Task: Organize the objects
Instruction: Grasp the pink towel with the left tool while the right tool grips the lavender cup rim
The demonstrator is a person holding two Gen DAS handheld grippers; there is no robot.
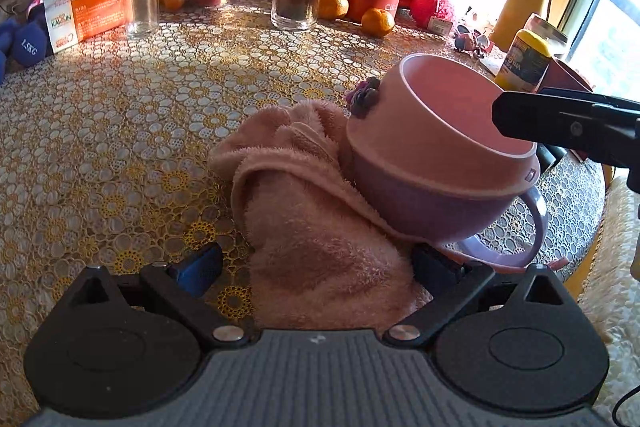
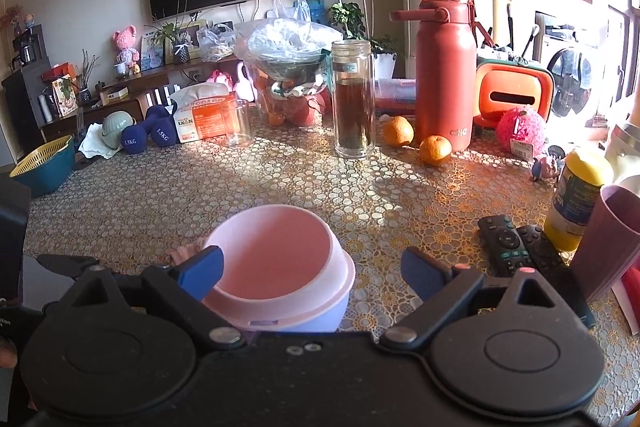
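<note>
Fingers on both your grippers gape wide, gripping nothing: left fingers [image 1: 200, 263] flank the towel [image 1: 320, 227], right fingers [image 2: 202, 273] flank the bowl [image 2: 280, 267]. Close on each next.

The bowl [image 1: 432, 155] is pink above and lilac below, with a purple flower [image 1: 364, 97] on its side. The towel [image 1: 320, 227] is pale pink and fluffy. The surface [image 1: 120, 147] bears gold-and-white lace rings. The flask [image 2: 444, 67] is brick red, the mandarins [image 2: 435, 150] orange, and the dumbbells [image 2: 148, 137] navy.
</note>
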